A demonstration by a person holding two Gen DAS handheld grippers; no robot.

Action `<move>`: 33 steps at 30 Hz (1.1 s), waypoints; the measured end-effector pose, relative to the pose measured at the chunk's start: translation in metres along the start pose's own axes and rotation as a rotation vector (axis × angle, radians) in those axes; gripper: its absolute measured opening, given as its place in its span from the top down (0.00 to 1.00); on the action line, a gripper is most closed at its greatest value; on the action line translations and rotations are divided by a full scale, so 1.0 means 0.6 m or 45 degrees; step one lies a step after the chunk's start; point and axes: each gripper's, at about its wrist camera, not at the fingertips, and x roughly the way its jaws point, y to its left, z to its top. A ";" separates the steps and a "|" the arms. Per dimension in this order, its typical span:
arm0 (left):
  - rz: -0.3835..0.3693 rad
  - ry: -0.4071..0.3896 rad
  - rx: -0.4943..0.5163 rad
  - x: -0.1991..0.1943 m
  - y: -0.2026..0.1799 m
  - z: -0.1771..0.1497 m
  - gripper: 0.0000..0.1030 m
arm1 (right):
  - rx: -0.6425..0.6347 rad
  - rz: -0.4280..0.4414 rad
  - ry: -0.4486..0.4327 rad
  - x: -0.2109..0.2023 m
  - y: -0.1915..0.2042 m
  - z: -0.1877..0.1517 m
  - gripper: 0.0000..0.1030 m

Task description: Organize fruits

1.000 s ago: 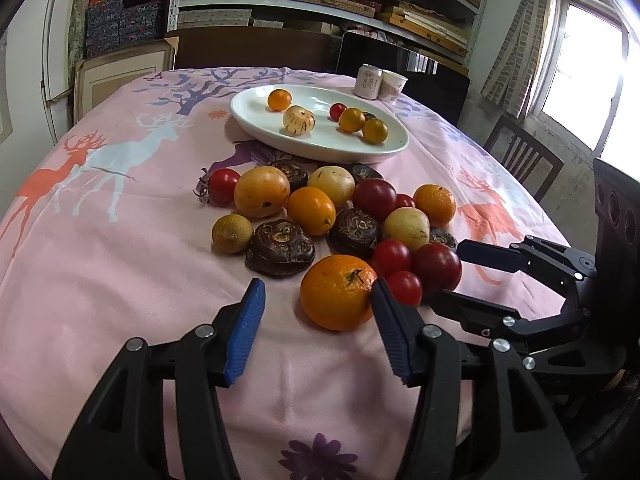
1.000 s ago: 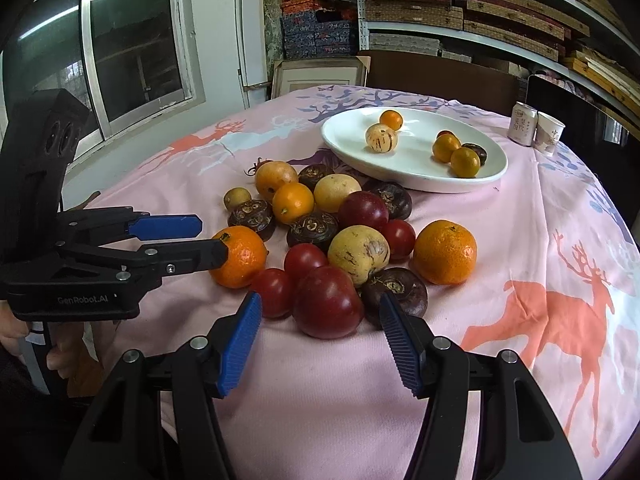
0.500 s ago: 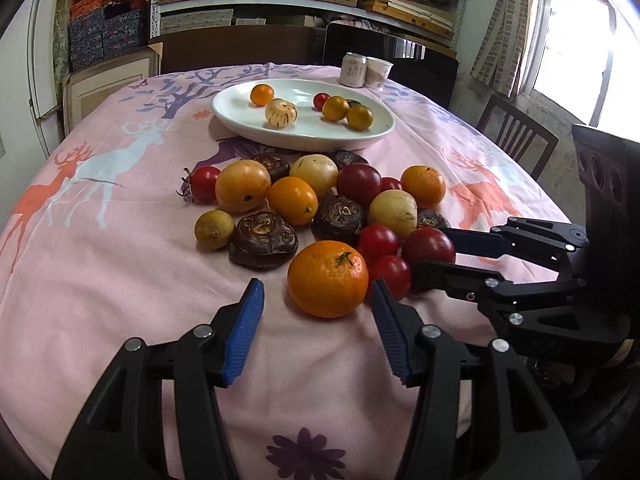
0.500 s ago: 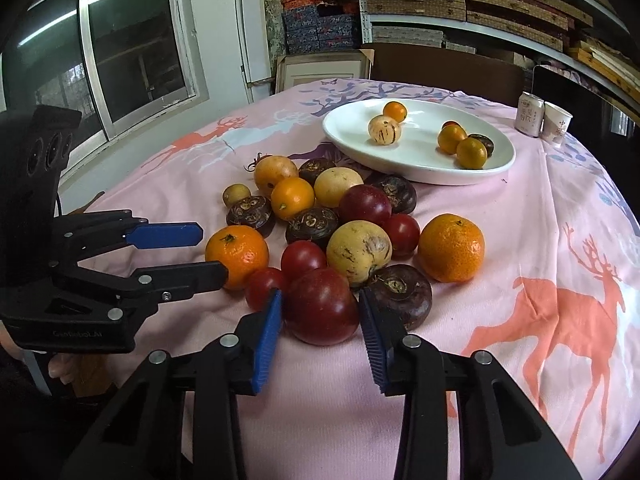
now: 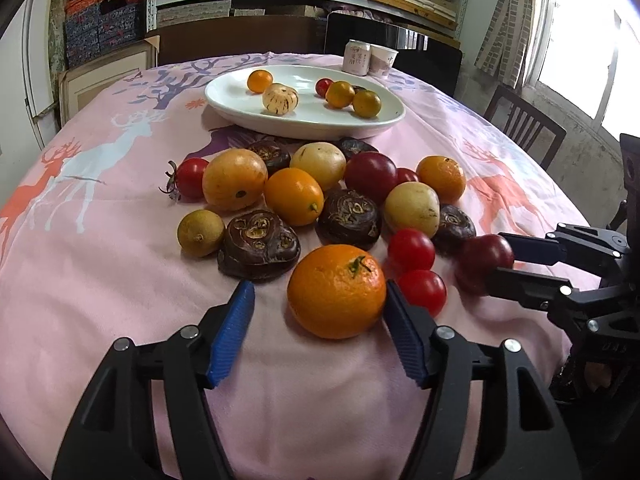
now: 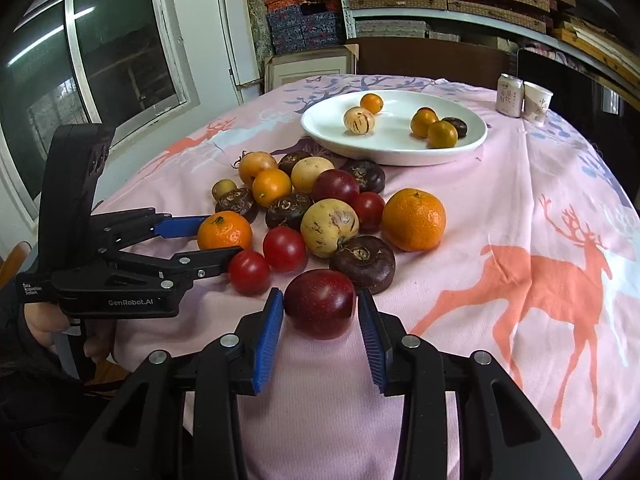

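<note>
A pile of loose fruit lies on the pink deer tablecloth (image 5: pixel 100 264). My left gripper (image 5: pixel 316 308) is open around an orange mandarin (image 5: pixel 337 291), right pad touching it, left pad apart. It also shows in the right wrist view (image 6: pixel 208 240). My right gripper (image 6: pixel 320 316) is shut on a dark red plum (image 6: pixel 320 309), pulled toward me out of the pile; it shows in the left wrist view (image 5: pixel 482 262). A white plate (image 5: pixel 304 124) at the back holds several small fruits.
A drink can (image 5: pixel 357 57) and a paper cup (image 5: pixel 383 61) stand behind the plate. A second mandarin (image 6: pixel 414 219), cherry tomatoes (image 5: pixel 411 249) and dark water chestnuts (image 5: pixel 258 245) crowd the pile. A chair (image 5: pixel 524 128) stands at the right table edge.
My right gripper closed on the dark red plum and drew it back from the pile. My left gripper moved forward until the mandarin sits between its fingers.
</note>
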 end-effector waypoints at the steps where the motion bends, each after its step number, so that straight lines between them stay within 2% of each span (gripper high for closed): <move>1: -0.020 0.000 0.016 -0.001 -0.004 -0.001 0.48 | -0.006 -0.007 0.002 0.001 0.002 0.000 0.59; 2: -0.041 -0.001 0.025 -0.003 -0.007 -0.002 0.56 | -0.010 -0.015 0.004 0.002 0.003 0.000 0.55; 3: -0.030 -0.003 0.032 -0.005 -0.009 -0.003 0.57 | -0.013 -0.024 0.010 0.002 0.003 -0.001 0.52; 4: -0.030 -0.005 0.034 -0.007 -0.009 -0.005 0.57 | -0.014 -0.029 0.017 0.002 0.004 -0.002 0.45; 9: -0.054 -0.014 -0.011 -0.020 0.000 -0.008 0.57 | 0.010 -0.035 0.009 0.006 -0.001 -0.002 0.44; 10: -0.057 -0.023 -0.016 -0.024 0.001 -0.008 0.57 | 0.023 -0.029 0.021 0.011 -0.003 -0.003 0.44; 13: -0.056 -0.047 -0.020 -0.037 0.000 -0.007 0.57 | 0.071 0.028 0.053 0.027 -0.009 -0.008 0.61; 20: -0.069 -0.073 -0.029 -0.057 0.001 -0.003 0.57 | 0.097 0.045 -0.064 -0.010 -0.012 -0.002 0.61; 25: -0.082 -0.101 -0.056 -0.070 0.012 0.012 0.57 | 0.162 0.013 -0.140 -0.038 -0.045 0.014 0.61; 29: -0.088 -0.115 -0.063 -0.078 0.025 0.046 0.57 | 0.172 -0.021 -0.204 -0.071 -0.074 0.041 0.61; 33: -0.078 -0.137 -0.053 -0.076 0.044 0.107 0.57 | 0.180 -0.049 -0.272 -0.103 -0.112 0.092 0.61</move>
